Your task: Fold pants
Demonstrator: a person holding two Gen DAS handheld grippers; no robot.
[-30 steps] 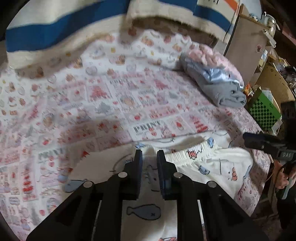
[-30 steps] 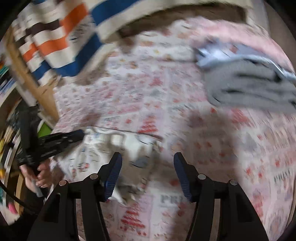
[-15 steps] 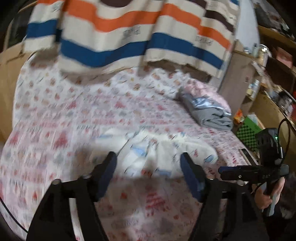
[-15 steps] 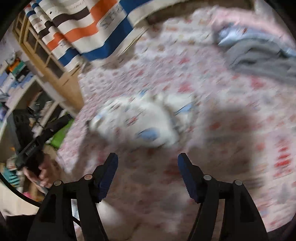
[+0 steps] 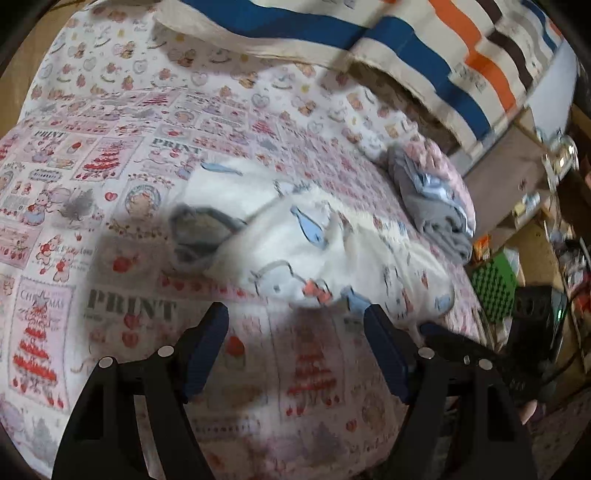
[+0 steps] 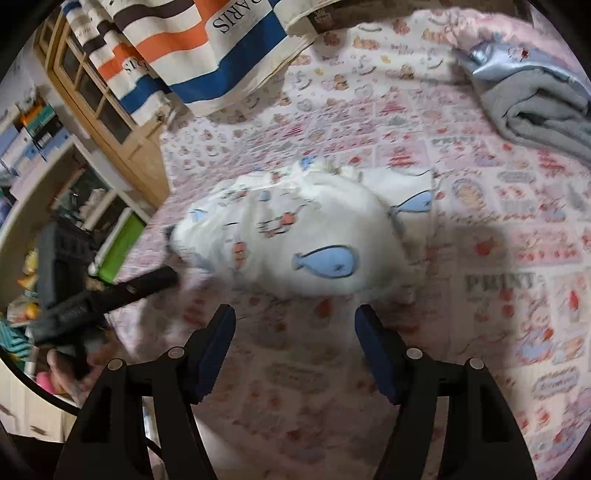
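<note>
Both grippers [image 5: 295, 323] [image 6: 295, 325] held wide-jawed, empty, above bunched pants [image 6: 314, 240] on bed [image 6: 498, 295], for regrasping.

The bed sheet [image 5: 155, 206] carries "PRINT" [image 5: 132, 307] in grey block letters on several squares, and one square reads "CHRISTMAS" [image 5: 43, 300]. The striped towel [image 6: 207, 55] reads "ARIS" [image 6: 236, 19] across a white band.
</note>
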